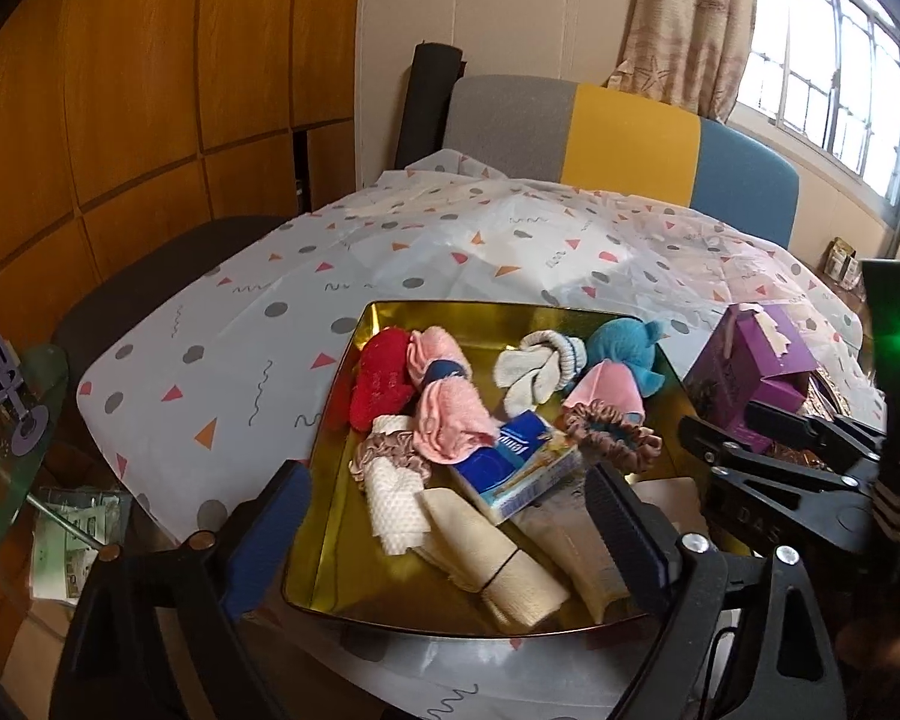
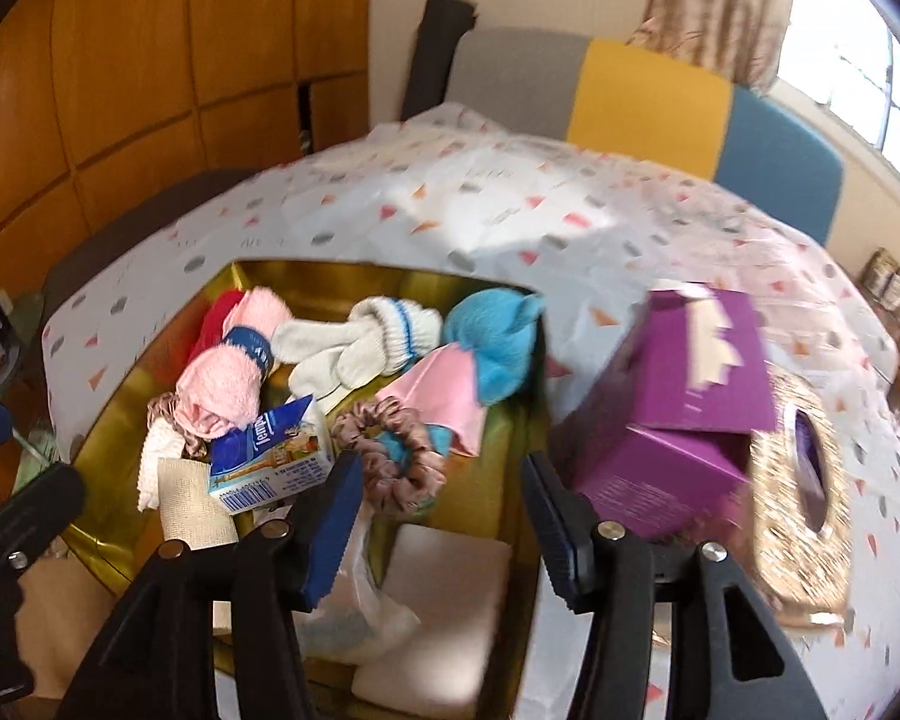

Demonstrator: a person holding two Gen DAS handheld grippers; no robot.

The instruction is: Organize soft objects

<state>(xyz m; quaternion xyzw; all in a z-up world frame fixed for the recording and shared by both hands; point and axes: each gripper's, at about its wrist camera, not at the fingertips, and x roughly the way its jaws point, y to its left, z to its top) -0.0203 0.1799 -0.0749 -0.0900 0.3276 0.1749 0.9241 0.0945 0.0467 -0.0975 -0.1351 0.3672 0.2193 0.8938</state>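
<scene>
The soft things are lying piled in the gold tray (image 1: 330,420) on the counter (image 1: 222,324); both grippers, left (image 1: 450,516) and right (image 2: 438,516), are hovering with jaws spread, holding nothing; next probably needs another pick.

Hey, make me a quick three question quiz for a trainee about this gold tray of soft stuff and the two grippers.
1. True or false: the purple box stands inside the gold tray.
2. What lies directly on the tray's near side of the white socks? A) blue tissue pack B) pink scrunchie C) red cloth
3. Fill in: the left gripper is ____ and grips nothing.

Key
1. False: it stands on the tablecloth, right of the tray.
2. A, the blue tissue pack.
3. open; the right gripper likewise.
</scene>
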